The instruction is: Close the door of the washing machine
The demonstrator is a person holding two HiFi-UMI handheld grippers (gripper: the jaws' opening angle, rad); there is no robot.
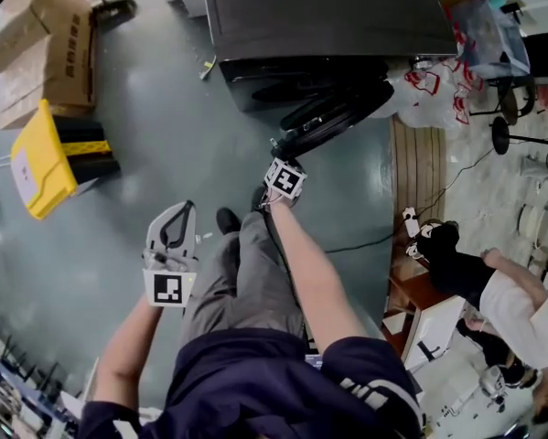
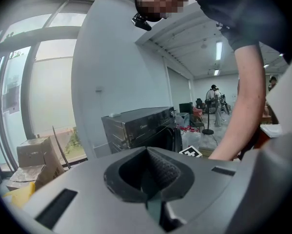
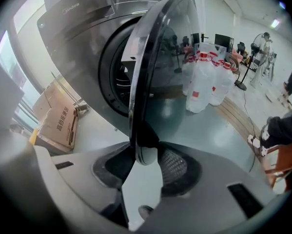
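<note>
washing machine door [image 3: 160, 57]: open, swung well out from the front; edge-on in the right gripper view, glass bowl bulging to picture right
door location: in the head view just below the machine's front, top centre, free edge toward the person
washing machine [image 1: 319, 12]: dark front-loader standing on the floor at the top of the head view; drum opening [image 3: 117, 77] uncovered, left of the door
right gripper [image 3: 146, 165]: fingers apart, astride the door's lower rim; the rim sits in the gap, floor shows through below it; no clamp on it visible
right arm [image 1: 315, 273]: stretched forward, marker cube [image 1: 284, 179] just short of the door edge
left gripper [image 2: 146, 151]: fingers closed together, nothing between them; held low at the person's left side, well apart from the door, pointing toward the machine
floor [image 1: 155, 126]: grey, glossy
cardboard boxes [image 1: 45, 48]: top left of the head view, well apart from the machine
yellow-and-black object [image 1: 49, 158]: just below the boxes, type unclear
white plastic bags [image 1: 429, 90]: red print, just right of the machine
wooden strip [image 1: 418, 167]: runs along the floor below the bags
another person [image 1: 516, 309]: right edge, white top, well apart from the machine
</note>
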